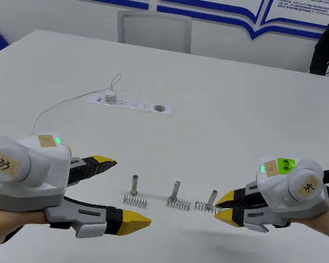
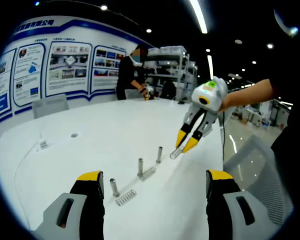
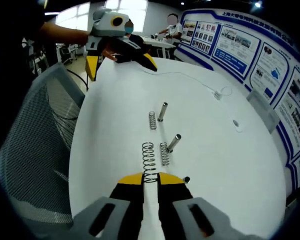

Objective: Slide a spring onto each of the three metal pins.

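Note:
Three metal pins stand upright in a row on the white table: left pin point(image 1: 134, 184), middle pin point(image 1: 175, 190), right pin point(image 1: 212, 198). A spring lies in front of each: left spring point(image 1: 135, 201), middle spring point(image 1: 178, 204), right spring point(image 1: 204, 207). My right gripper point(image 1: 225, 207) is shut on the near end of the right spring point(image 3: 148, 157), right beside the right pin point(image 3: 186, 179). My left gripper point(image 1: 123, 192) is wide open with nothing between its fingers, just left of the left pin point(image 2: 114, 187).
A white power strip point(image 1: 131, 103) with a plugged-in adapter and cable lies farther back on the table. A grey chair point(image 1: 153, 30) stands at the far edge and a mesh chair point(image 3: 35, 135) by the near side. People stand in the background.

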Motion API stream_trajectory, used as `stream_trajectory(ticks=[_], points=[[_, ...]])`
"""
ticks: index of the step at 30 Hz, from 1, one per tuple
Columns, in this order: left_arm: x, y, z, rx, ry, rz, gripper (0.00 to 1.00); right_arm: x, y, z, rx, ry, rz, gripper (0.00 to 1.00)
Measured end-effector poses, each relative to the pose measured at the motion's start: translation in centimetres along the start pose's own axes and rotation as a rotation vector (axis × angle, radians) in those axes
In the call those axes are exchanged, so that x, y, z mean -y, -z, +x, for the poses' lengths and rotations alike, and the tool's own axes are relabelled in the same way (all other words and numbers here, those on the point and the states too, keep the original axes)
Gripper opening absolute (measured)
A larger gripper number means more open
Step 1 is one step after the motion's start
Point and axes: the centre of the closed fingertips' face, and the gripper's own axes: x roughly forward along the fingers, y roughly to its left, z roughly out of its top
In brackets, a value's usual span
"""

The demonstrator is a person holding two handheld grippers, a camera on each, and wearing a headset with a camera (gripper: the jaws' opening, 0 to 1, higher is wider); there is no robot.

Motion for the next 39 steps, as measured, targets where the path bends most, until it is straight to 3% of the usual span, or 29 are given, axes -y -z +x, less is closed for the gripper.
stream_trajectory(ticks=[7, 13, 17, 27, 39], points=[[1.7, -0.2, 1.5, -0.005, 0.053, 0.024, 0.81, -1.9, -3.7, 0.1, 0.044, -0.036, -0.079, 0.1], [2.3, 0.1, 2.1, -0.019, 0.079, 0.058, 0.72, -2.6, -5.4, 0.5, 0.06, -0.057, -0.127, 0.1], [3.0, 0.0, 2.3, -0.013, 0.117, 0.051, 0.65, -2.7, -6.2, 0.6, 0.058, -0.059, -0.16, 0.1], [3.7, 0.3, 2.6, -0.021, 0.155, 0.079, 0.43, -3.7, -7.9, 0.8, 0.056, -0.083, -0.22, 0.1], [4.0, 0.3, 2.3, -0.019, 0.177, 0.104, 0.22, -3.9, -8.2, 0.8, 0.05, -0.093, -0.24, 0.1]])
